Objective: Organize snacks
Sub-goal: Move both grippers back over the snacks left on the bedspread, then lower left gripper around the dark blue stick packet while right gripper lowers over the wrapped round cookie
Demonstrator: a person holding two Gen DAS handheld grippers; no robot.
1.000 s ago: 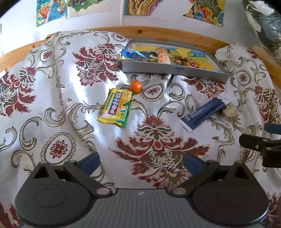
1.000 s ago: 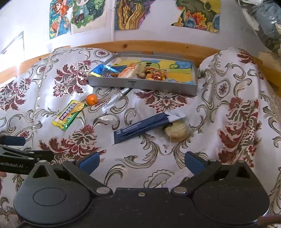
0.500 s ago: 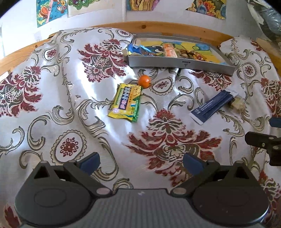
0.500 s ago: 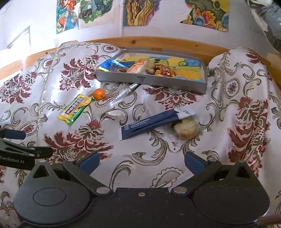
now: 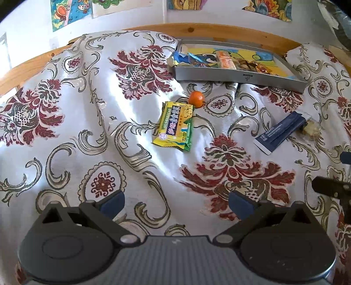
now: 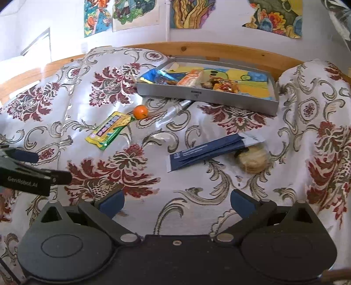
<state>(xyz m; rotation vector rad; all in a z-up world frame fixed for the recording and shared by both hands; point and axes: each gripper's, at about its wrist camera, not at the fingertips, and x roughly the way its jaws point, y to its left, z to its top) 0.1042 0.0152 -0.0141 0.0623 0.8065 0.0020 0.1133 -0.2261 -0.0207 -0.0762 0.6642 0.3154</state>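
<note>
Surface: table draped in a glossy white cloth (image 5: pixel 92 122) with dark red floral and grey scroll pattern; wooden edge (image 6: pixel 219 49) at the far side; white wall behind with colourful drawings (image 6: pixel 276 17).

Tray (image 5: pixel 239 76), grey metal, at the far side of the cloth; holds several wrapped snacks over a picture-printed floor.

Loose on the cloth, near the tray: small orange fruit (image 5: pixel 196 99), touching the corner of a yellow-green snack packet (image 5: pixel 174 126); dark blue sachet (image 6: pixel 210 151), its end overlapping a clear-wrapped round biscuit (image 6: pixel 252 161).

Left gripper (image 5: pixel 176 200): low over the cloth, fingers spread wide, holding nothing. Right gripper (image 6: pixel 176 200): same pose, spread and empty, aimed towards the sachet.

Right view only: a silvery tube-like item (image 6: pixel 181 107) just in front of the tray.
</note>
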